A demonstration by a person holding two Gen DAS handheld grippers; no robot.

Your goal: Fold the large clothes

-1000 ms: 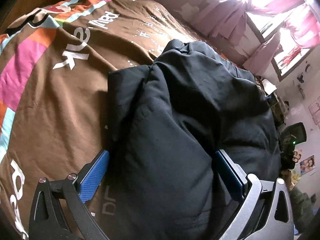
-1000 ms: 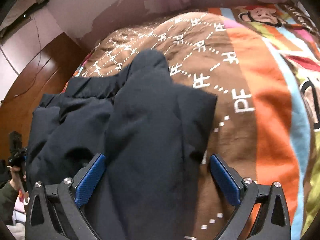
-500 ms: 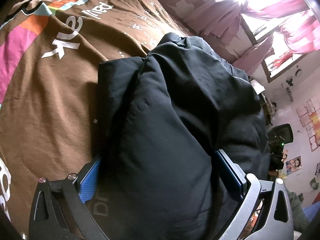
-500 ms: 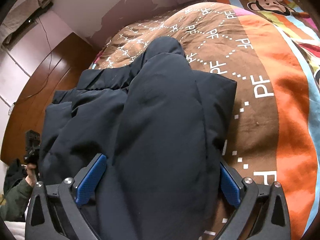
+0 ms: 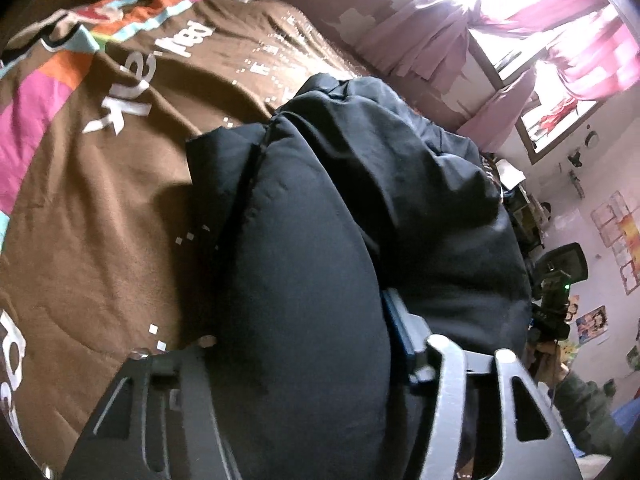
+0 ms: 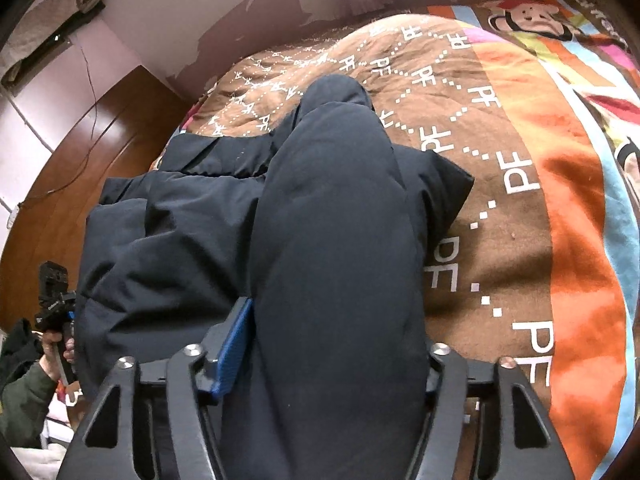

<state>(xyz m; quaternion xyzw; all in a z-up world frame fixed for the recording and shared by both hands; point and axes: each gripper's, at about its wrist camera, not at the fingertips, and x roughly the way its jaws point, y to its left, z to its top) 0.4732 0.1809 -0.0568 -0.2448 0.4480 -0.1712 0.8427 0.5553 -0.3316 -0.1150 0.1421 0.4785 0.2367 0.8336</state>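
Note:
A dark padded jacket [image 5: 432, 208] lies bunched on the bed's brown blanket [image 5: 100, 240]. My left gripper [image 5: 300, 332] has a thick puffy fold [image 5: 304, 248] of it between its jaws, which are closing. The right blue pad [image 5: 396, 324] presses into the fabric; the other pad is buried under it. In the right wrist view the same jacket [image 6: 168, 248] spreads to the left, and a long padded roll [image 6: 336, 200] runs up between the closing jaws of my right gripper [image 6: 336, 328]. Its left blue pad [image 6: 234, 344] squeezes the roll; the right pad is hidden.
The blanket [image 6: 520, 240] has orange, pink and blue stripes and a cartoon monkey [image 6: 528, 16]. A window with pink curtains [image 5: 500, 20] is behind the bed. A dark wooden wardrobe [image 6: 80, 152] stands beside it. A person's hand holds a camera rig [image 6: 52, 300] at the bedside.
Both grippers' jaws have drawn in from wide apart onto the jacket's padded folds, and the fabric now bulges up between them. Neither hand has shifted much.

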